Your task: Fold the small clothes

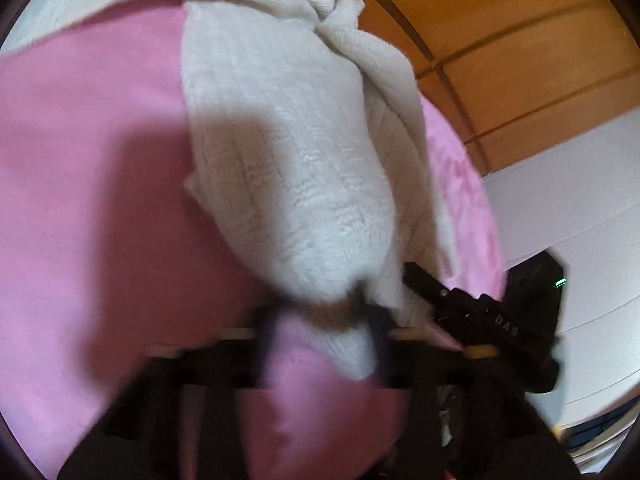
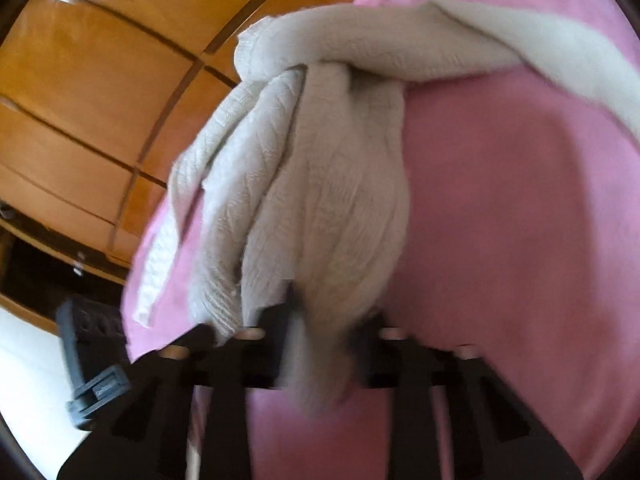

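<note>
A white knitted garment (image 1: 288,152) lies bunched and twisted on a pink cover (image 1: 88,160). One end of it runs down into my left gripper (image 1: 344,312), whose blurred black fingers are shut on the cloth. In the right wrist view the same garment (image 2: 320,200) hangs in thick folds. Its lower end is pinched between the fingers of my right gripper (image 2: 324,344), which is shut on it. A long strip of the garment trails off to the upper right across the pink cover (image 2: 520,220). The two grips sit close together.
The pink cover ends at an edge (image 2: 160,344), and beyond it is an orange wooden floor (image 2: 80,100). A black device with a green light (image 1: 532,300) sits at the right in the left wrist view. White panels (image 1: 580,208) stand behind it.
</note>
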The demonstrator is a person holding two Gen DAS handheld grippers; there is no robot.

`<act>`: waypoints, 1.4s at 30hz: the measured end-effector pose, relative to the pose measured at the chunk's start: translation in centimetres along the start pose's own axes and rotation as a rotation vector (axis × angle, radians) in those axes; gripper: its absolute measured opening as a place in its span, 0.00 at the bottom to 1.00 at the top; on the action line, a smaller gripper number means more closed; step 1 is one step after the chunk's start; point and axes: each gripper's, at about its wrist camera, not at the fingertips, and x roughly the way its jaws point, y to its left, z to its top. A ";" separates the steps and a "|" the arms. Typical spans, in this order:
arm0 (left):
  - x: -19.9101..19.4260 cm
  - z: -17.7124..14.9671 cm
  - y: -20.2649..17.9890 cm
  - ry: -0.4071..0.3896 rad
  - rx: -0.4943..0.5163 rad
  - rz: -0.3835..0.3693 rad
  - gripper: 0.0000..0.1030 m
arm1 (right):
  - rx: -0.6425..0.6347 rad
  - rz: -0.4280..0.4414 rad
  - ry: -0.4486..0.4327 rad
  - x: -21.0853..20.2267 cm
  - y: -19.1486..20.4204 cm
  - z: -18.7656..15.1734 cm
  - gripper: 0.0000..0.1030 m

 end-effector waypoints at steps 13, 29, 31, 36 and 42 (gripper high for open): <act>-17.6 2.5 0.3 -0.295 0.128 -0.016 0.03 | -0.248 -0.002 -0.311 -15.1 4.3 3.3 0.00; -16.9 -1.1 3.7 -0.294 0.065 0.128 0.58 | -0.070 -0.097 -0.166 -12.5 -2.1 0.0 0.72; -14.9 -1.2 3.7 -0.252 0.054 0.118 0.58 | -0.043 -0.083 -0.137 -11.2 -2.8 -0.3 0.72; -10.2 -1.3 4.0 -0.153 0.044 0.102 0.58 | 0.014 -0.055 -0.098 -7.7 -4.3 -0.4 0.72; -5.3 -0.7 4.5 -0.061 0.021 0.043 0.46 | 0.055 0.020 -0.092 -4.1 -4.7 0.7 0.58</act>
